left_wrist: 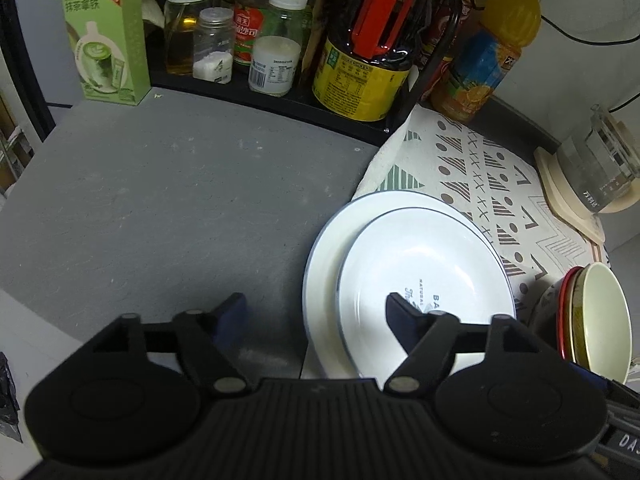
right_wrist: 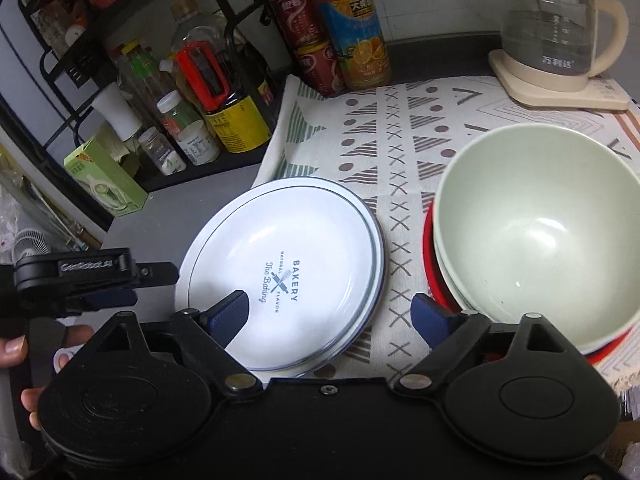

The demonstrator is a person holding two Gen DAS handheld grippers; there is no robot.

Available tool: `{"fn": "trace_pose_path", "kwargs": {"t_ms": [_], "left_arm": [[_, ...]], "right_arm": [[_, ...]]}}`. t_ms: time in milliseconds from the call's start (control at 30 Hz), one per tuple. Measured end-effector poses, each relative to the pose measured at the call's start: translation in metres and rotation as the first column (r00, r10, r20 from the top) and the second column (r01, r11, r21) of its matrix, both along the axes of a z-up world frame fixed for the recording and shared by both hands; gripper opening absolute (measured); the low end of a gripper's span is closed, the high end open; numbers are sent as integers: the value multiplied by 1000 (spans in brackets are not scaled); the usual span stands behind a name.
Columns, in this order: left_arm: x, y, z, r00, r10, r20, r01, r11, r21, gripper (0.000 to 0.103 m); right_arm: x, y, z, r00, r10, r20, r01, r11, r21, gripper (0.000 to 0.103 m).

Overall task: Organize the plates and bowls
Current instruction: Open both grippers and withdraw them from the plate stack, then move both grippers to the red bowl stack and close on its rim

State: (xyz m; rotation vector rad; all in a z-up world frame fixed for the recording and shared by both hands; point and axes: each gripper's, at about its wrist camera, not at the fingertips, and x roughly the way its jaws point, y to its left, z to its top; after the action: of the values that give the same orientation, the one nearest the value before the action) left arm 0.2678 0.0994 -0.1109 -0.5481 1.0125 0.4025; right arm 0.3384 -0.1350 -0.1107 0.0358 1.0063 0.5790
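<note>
While my left tongs [left_wrist: 316, 314] hang spread wide and empty over the near rim of the plates, I see two white plates [right_wrist: 280, 276] nested, the smaller, printed "BAKERY", lying flat and face up inside the larger blue-rimmed one. The stack straddles the left edge of the patterned cloth [right_wrist: 404, 152], partly on bare grey bench [left_wrist: 168, 200]. My right tongs [right_wrist: 332, 316] are also wide apart with nothing between them, one finger over the plate, the other just beside the bowls. A pale green bowl [right_wrist: 532, 224] sits upright and empty, nested in a red-rimmed one [right_wrist: 430, 268], on the cloth toward the bench's right edge. Along the back edge stand a bottle rack [left_wrist: 280, 94], a juice bottle [right_wrist: 354, 28] and a glass kettle [right_wrist: 556, 32]. The bench's left half lies open up to a green carton [left_wrist: 106, 40].
</note>
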Motion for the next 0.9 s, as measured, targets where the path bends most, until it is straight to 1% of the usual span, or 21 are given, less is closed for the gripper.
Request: {"fn": "trace_pose_path", "kwargs": {"t_ms": [67,100,133,267,367,433,467,567,600,767,900], "left_arm": [[-4,1,1,1000,1,-10,-1,1000,-9,80],[-6,1,2,1000,3,-26,-3,1000,-3,84],[-8,0,4,1000,4,-30,-4,1000,7,84],[-15,-3,11,1000,-10,-13,10,999,36,86],[-18,-7,17,999,-32,-2,32,998,63,93],[-18,-12,21,999,-50,0,50,996,74,96],[-18,-13,23,999,-53,4,53,996,75,102],[-17,-20,30,996,-80,24,78,994,74,103],[-16,-22,31,995,-90,29,88,993,75,103],[-9,-36,39,988,-137,76,133,989,64,103],[-1,-48,45,981,-164,104,156,984,83,103]], "right_arm": [[-2,-2,0,1000,-13,0,13,1000,3,90],[-4,-4,1,1000,-19,1,19,1000,5,90],[-5,-6,1,1000,-26,4,26,1000,7,91],[-12,-16,7,998,-58,14,58,998,15,95],[-17,-25,12,995,-91,33,90,996,10,96],[-22,-32,17,991,-112,68,113,994,-7,96],[-23,-35,19,989,-121,81,122,992,-11,96],[-26,-49,25,985,-149,88,149,989,5,96],[-27,-54,28,985,-137,109,132,990,47,96],[-31,-74,34,956,-211,205,218,976,-11,96],[-29,-95,34,946,-260,192,259,965,28,96]]}}
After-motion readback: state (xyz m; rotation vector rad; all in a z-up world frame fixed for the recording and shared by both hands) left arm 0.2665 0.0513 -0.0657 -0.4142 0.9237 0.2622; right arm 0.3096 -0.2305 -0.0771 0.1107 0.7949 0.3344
